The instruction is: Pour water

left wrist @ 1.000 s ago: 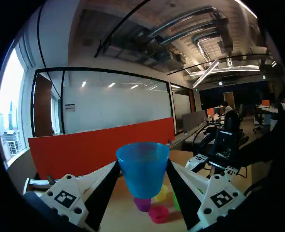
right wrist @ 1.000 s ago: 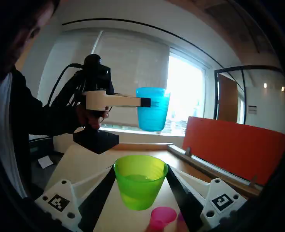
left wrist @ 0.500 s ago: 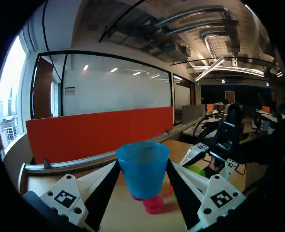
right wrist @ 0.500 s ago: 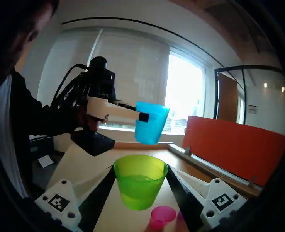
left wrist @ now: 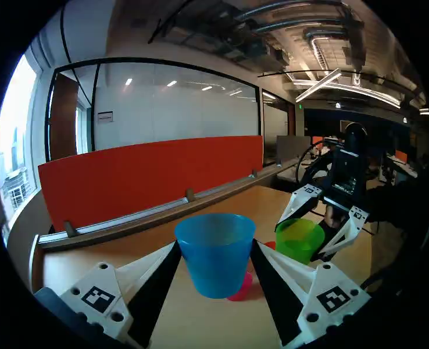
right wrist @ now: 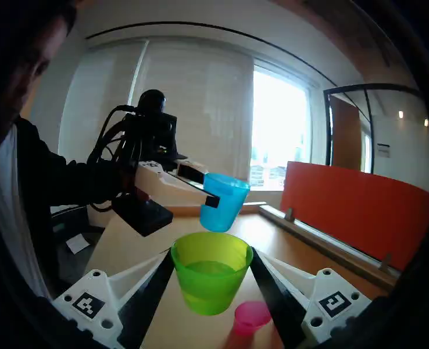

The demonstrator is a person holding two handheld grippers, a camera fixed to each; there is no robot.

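Your left gripper (left wrist: 214,251) is closed about halfway, with both fingers pressed against the sides of the blue cup (left wrist: 215,256), which it holds clear of the table (left wrist: 121,253). In the left gripper view the blue cup hangs just in front of the pink cup (left wrist: 240,288), hiding most of it. Whether the blue cup has anything in it cannot be told from these pictures. In the right gripper view you can see the same cup tipped, its rim leaning away from your hand and its base pointing down toward the table, up beyond the pink cup. Your right gripper (right wrist: 211,259) is closed by about the same amount, with both fingers clamped on the green cup (right wrist: 211,282). That cup is upright and has liquid in it up to about the middle. In the right gripper view the green cup sits just above and to the left of the pink cup, and its rim is a little below the base of the blue cup. In the left gripper view the green cup is to the right of the pink cup and farther back. The pink cup stands upright on the table on its own, and neither gripper touches it. An orange screen (left wrist: 150,171) runs along the far edge of the table behind the pink cup. A bright window (right wrist: 278,131) is beyond the end of that screen, and your dark sleeve (right wrist: 69,180) reaches in from the side opposite the screen.
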